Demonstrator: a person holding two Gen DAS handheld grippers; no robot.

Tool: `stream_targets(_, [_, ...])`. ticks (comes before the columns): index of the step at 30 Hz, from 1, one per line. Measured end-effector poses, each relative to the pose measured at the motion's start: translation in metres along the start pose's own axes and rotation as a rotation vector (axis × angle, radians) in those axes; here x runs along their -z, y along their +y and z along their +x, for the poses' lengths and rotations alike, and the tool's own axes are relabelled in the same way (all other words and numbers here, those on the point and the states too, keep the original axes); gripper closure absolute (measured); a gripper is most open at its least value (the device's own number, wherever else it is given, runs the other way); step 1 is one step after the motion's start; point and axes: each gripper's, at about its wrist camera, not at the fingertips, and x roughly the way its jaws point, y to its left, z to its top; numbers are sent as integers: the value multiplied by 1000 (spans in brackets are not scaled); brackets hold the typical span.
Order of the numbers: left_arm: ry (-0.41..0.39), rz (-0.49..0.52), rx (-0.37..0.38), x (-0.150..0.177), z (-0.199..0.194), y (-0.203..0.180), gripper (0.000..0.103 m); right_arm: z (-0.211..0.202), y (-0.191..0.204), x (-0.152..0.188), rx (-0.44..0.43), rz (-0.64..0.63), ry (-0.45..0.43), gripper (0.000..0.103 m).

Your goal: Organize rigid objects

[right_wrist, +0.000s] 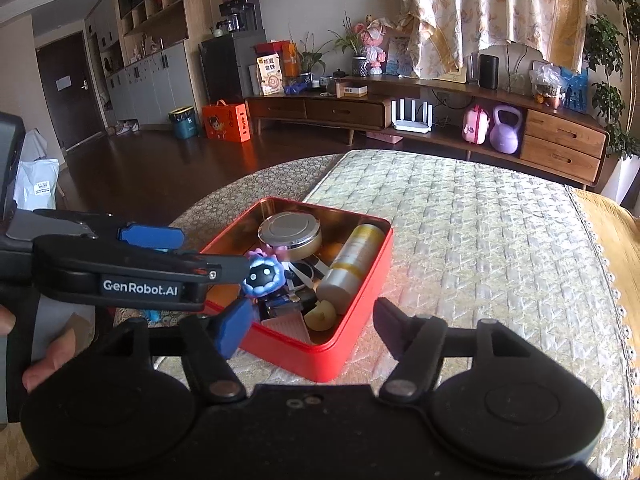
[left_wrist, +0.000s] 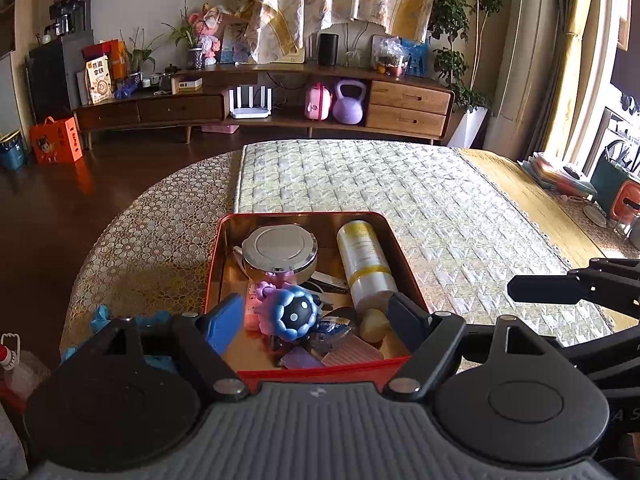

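A red tin box (left_wrist: 224, 236) (right_wrist: 352, 344) sits on the patterned table. It holds a round silver compact (left_wrist: 279, 249) (right_wrist: 289, 233), a white and yellow bottle (left_wrist: 365, 264) (right_wrist: 352, 262), a blue and purple toy figure (left_wrist: 294, 312) (right_wrist: 262, 276), nail clippers, small packets and a pale yellow piece (left_wrist: 374, 324). My left gripper (left_wrist: 316, 320) is open over the box's near end, with the toy between its fingers and untouched. It also shows in the right wrist view (right_wrist: 168, 248). My right gripper (right_wrist: 316, 328) is open and empty just in front of the box's near corner.
The table carries a woven mat (left_wrist: 400, 184) and a circle-patterned cloth (left_wrist: 168, 232). Blue crumpled material (left_wrist: 100, 316) lies left of the box. A wooden TV cabinet (left_wrist: 264, 100) stands across the dark floor. Books and a green bin (left_wrist: 560, 176) are at right.
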Motion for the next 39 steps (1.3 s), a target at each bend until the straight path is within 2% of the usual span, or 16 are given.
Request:
stream_targets(3, [-17,-4,-17,4,-10,-4,24,-13,-1,3,-12,4,-33,20])
stream_targets(7, [-43,12,-31,9,-25,-12,17,-28,-5,8,-14,3,-69,10])
stream_targets(11, [-52,21,-33,14,-36,-19,15,-43,-10,12,1,19,-132,0])
stream_targets(14, [-59,12,-25,18,-43,-23,10,-53,-12,18,13,24,-174,0])
stream_targets(19, [-67,-15,-16,25,-53,-30,5,-64,-16,26,11,65,-196,0])
stream_targets(28, [-96,-22,-24,38,-71,-45,5,-81,-12,40,25,72,-224,0])
stream_targets(39, [-81,-48,-30,51,-77,-56,5,-85,-14,52,51,92,-236,0])
